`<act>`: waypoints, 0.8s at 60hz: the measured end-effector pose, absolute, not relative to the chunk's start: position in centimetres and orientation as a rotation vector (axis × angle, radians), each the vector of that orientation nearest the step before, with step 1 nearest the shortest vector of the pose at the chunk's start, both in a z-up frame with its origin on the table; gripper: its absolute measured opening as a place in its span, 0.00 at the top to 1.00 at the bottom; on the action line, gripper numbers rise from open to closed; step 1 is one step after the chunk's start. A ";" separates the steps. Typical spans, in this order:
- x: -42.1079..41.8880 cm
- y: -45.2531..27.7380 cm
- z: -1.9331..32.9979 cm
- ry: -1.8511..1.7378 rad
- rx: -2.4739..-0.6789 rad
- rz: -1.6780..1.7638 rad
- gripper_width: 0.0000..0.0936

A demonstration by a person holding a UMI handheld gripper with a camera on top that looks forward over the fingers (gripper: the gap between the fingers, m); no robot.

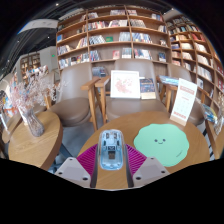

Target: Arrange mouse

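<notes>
The hand-held gripper (111, 170) pinches the mouse (111, 150) by its flanks, left of the green pad (162, 144); it looks light, rigid and probably slippery.

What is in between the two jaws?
In the gripper view, the mouse sits between the jaws of the gripper, on the round table. The green mat lies beside it, not between.

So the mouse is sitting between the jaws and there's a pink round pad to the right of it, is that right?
Not quite: the round pad is green, not pink. The gripper view shows the mouse between the jaws of the gripper, with that green pad to its right on the table.
</notes>
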State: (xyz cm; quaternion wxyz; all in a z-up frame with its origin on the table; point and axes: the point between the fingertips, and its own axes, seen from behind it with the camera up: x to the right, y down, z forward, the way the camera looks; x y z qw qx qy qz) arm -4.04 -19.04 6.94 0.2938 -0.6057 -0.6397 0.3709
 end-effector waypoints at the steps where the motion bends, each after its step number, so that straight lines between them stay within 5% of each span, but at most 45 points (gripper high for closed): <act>1: -4.5 -18.7 7.9 -1.691 -1.611 1.000 0.55; 11: -9.2 -9.6 11.2 -1.593 -1.560 0.926 0.56; 34: -12.0 1.1 0.7 -1.631 -1.660 0.793 0.54; 48: -11.6 1.7 -0.9 -1.614 -1.717 0.809 0.44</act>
